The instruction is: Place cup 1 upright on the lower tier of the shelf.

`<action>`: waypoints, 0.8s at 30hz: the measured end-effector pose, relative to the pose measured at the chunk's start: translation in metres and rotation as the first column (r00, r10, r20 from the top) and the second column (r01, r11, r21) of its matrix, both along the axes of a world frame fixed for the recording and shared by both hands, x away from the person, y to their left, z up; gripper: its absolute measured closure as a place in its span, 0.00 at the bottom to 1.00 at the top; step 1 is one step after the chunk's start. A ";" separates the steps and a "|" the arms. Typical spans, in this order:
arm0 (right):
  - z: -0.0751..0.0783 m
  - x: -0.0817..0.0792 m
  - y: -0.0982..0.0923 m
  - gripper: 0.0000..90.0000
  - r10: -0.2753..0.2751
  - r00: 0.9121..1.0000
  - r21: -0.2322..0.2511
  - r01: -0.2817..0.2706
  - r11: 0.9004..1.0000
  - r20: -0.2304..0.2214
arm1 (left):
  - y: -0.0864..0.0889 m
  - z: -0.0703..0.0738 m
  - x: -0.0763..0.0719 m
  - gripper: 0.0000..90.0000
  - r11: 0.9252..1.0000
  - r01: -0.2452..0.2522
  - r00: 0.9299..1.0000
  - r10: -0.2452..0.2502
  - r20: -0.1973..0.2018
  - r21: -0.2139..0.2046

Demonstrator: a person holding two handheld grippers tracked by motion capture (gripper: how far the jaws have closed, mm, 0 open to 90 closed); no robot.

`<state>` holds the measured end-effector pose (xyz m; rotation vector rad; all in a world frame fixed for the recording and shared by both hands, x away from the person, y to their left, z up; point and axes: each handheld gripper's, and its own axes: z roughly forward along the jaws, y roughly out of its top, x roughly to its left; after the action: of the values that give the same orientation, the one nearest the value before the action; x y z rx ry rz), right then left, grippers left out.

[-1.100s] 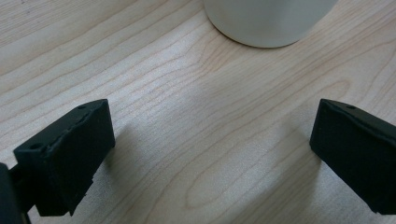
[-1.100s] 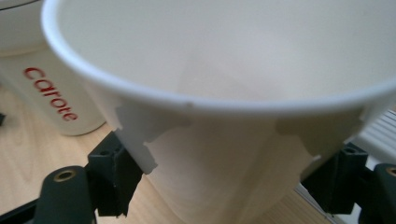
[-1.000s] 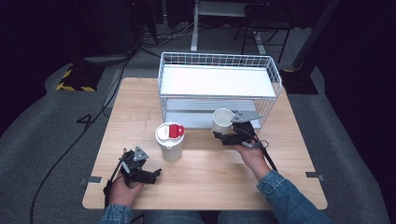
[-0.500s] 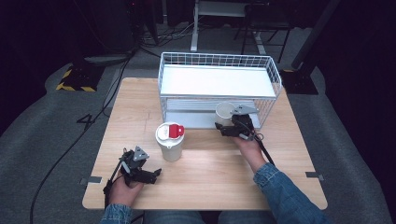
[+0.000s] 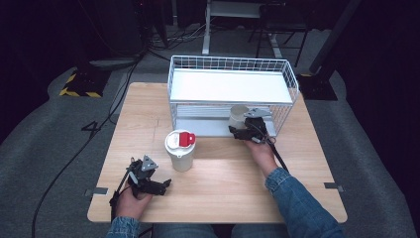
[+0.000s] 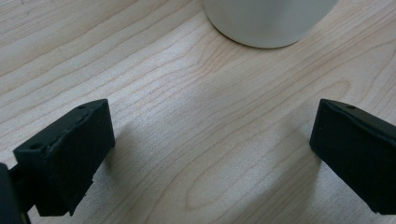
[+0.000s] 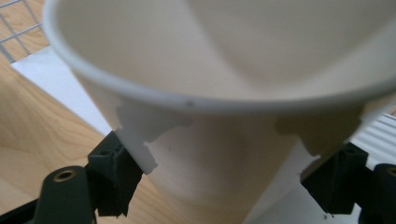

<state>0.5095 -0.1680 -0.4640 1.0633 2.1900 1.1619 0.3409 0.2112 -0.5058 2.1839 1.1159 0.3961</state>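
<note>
The right gripper (image 5: 243, 130) holds an open white cup (image 5: 238, 115) upright between its jaws, at the front opening of the wire rack's (image 5: 287, 79) lower shelf, so the shelf lies straight ahead of the cup, away from the person. The left gripper (image 5: 157, 184), jaws wide and empty, rests on the table (image 5: 223, 188), with the lidded cup (image 5: 180, 148) just beyond it.
</note>
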 end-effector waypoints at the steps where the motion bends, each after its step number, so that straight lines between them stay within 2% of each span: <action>1: 0.000 0.000 0.000 0.26 0.000 1.000 0.000 0.000 1.000 0.000 | 0.000 0.000 0.000 0.00 1.000 0.000 1.000 0.000 0.000 0.000; 9: -0.006 0.013 -0.002 0.26 -0.041 0.999 0.008 0.041 0.999 0.003 | 0.000 0.000 0.000 0.00 1.000 0.000 1.000 0.000 0.000 0.000; 17: -0.010 0.022 -0.002 0.26 -0.058 0.998 -0.019 0.058 0.998 0.011 | 0.000 0.000 0.000 0.00 1.000 0.000 1.000 0.000 -0.001 0.002; 24: -0.014 0.027 -0.002 0.26 -0.068 0.998 0.004 0.068 0.998 0.012 | 0.000 0.000 0.000 0.00 1.000 0.000 1.000 0.000 -0.001 0.001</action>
<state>0.5366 -0.1700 -0.4776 1.1210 2.1263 1.1404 0.3409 0.2113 -0.5057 2.1855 1.1168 0.3960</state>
